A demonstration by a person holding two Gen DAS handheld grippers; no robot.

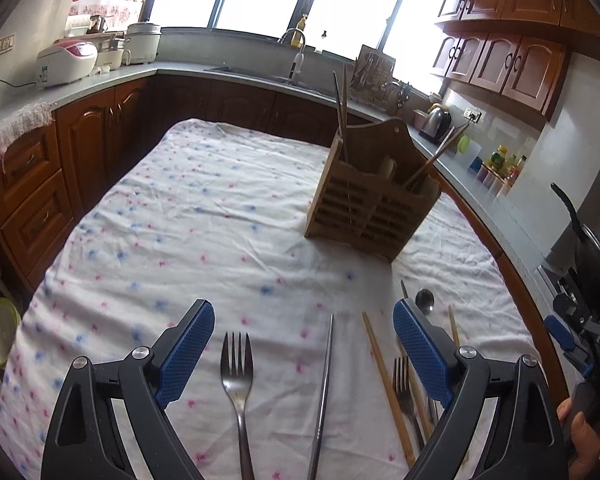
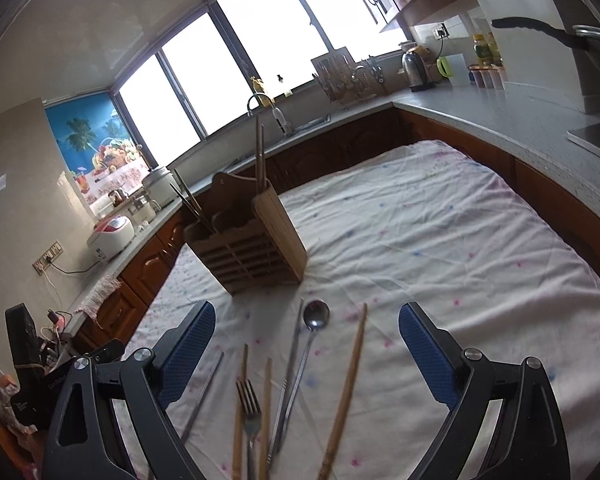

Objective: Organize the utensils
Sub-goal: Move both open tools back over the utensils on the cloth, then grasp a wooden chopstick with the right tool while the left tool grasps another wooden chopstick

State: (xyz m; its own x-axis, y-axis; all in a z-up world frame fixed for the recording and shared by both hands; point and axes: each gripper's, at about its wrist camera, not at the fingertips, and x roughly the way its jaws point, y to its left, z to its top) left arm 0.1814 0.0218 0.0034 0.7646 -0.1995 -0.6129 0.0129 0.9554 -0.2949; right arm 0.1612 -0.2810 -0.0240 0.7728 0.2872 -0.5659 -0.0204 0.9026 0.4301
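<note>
Only my left wrist view shows the lone fork (image 1: 237, 376) between my spread left gripper (image 1: 304, 340); my right gripper (image 2: 307, 344), equally spread, frames a spoon (image 2: 315, 316) before the wooden caddy (image 2: 246, 240).

We count two forks: the first fork (image 1: 238, 376) between the fingers of the left tool (image 1: 304, 316), the second fork (image 2: 250, 408) between those of the right tool (image 2: 308, 306). Also ahead of the right tool: one spoon (image 2: 316, 314), two metal chopsticks (image 2: 294, 360), three loose wooden chopsticks (image 2: 348, 388). Beyond both tools: one wooden holder (image 1: 364, 208), with four standing chopsticks (image 1: 340, 100) in it.
</note>
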